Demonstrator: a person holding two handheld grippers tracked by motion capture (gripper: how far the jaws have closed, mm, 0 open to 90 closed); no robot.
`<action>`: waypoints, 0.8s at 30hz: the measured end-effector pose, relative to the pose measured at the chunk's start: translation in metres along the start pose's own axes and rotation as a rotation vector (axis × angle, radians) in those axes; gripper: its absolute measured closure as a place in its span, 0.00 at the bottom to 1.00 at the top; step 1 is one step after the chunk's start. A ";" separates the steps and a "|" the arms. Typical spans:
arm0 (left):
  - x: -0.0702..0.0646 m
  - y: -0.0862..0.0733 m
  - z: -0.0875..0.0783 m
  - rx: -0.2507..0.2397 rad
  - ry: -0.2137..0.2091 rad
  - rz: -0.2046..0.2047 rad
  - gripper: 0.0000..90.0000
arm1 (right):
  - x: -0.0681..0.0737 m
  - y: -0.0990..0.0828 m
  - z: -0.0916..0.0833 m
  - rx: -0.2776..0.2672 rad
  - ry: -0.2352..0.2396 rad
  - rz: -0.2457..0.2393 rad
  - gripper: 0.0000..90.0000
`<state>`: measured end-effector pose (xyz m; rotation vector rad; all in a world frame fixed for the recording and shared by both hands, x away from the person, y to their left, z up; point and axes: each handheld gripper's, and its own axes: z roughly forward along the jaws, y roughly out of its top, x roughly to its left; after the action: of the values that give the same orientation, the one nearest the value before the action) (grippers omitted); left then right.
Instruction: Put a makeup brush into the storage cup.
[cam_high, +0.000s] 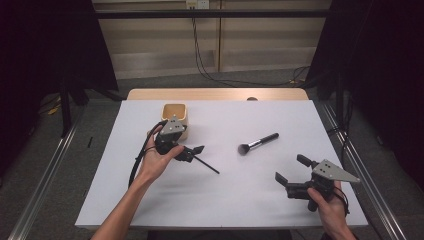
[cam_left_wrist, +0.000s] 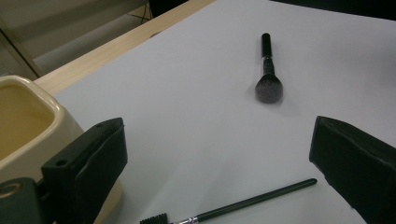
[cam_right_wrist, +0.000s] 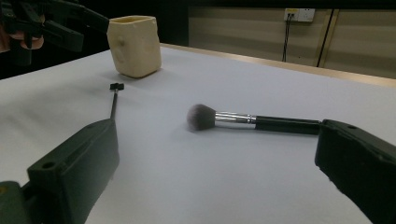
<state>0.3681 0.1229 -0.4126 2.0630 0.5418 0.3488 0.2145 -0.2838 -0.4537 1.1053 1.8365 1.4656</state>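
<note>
Jaws of both my left gripper (cam_high: 192, 151) and right gripper (cam_high: 291, 169) stood open and empty over the worktop (cam_high: 260, 190), the thin brush (cam_high: 206, 164) lying beneath the left.

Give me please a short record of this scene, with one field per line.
surface: white table
cup: cream, upright, at far left
thin brush: lies flat near the left gripper, not held
powder brush: lies flat at the middle
left gripper: open, over the thin brush
right gripper: open, empty, at near right
</note>
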 end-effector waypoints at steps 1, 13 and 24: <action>-0.001 0.001 0.001 -0.002 -0.004 -0.009 0.05 | 0.000 0.000 0.000 -0.001 0.000 -0.001 0.00; 0.002 0.013 0.009 0.154 -0.046 0.020 0.04 | 0.000 0.000 0.000 0.003 0.005 -0.004 0.00; 0.005 0.014 0.017 0.264 -0.074 0.064 0.05 | 0.000 0.000 0.000 0.004 -0.003 -0.007 0.00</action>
<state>0.3833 0.1067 -0.4096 2.3421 0.4997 0.2475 0.2144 -0.2842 -0.4540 1.1008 1.8402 1.4567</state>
